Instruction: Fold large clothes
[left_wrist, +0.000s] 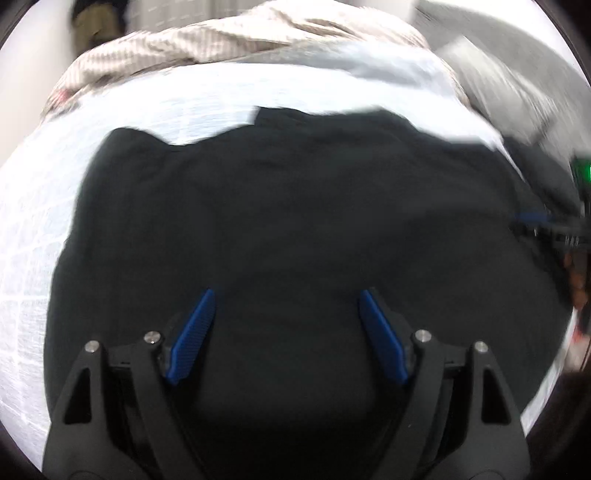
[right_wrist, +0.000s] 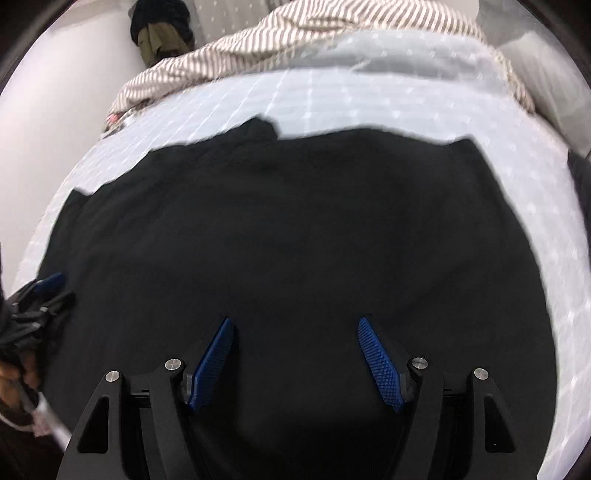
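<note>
The black garment (left_wrist: 295, 221) lies spread out flat on the bed, and it fills the space under and ahead of both my grippers. My left gripper (left_wrist: 286, 295) hangs just over the cloth with its jaws spread wide, the blue pads (left_wrist: 192, 336) well apart and nothing between them but the dark fabric below. My right gripper (right_wrist: 293, 321) hangs over the same garment (right_wrist: 295, 240), jaws likewise spread and holding nothing. Whether either one touches the cloth I cannot tell. In the right wrist view my left gripper (right_wrist: 44, 291) shows at the garment's left edge.

Around the garment the bed's pale sheet (right_wrist: 332, 99), marked with a faint white grid, shows on the far side and on both flanks. Beyond the garment's far edge a striped brown-and-white blanket (right_wrist: 295, 33) lies bunched along the bed. Past the blanket, to the left, a dark and olive bundle (right_wrist: 159, 33) sits against a white wall (right_wrist: 55, 92). The left view is blurred.
</note>
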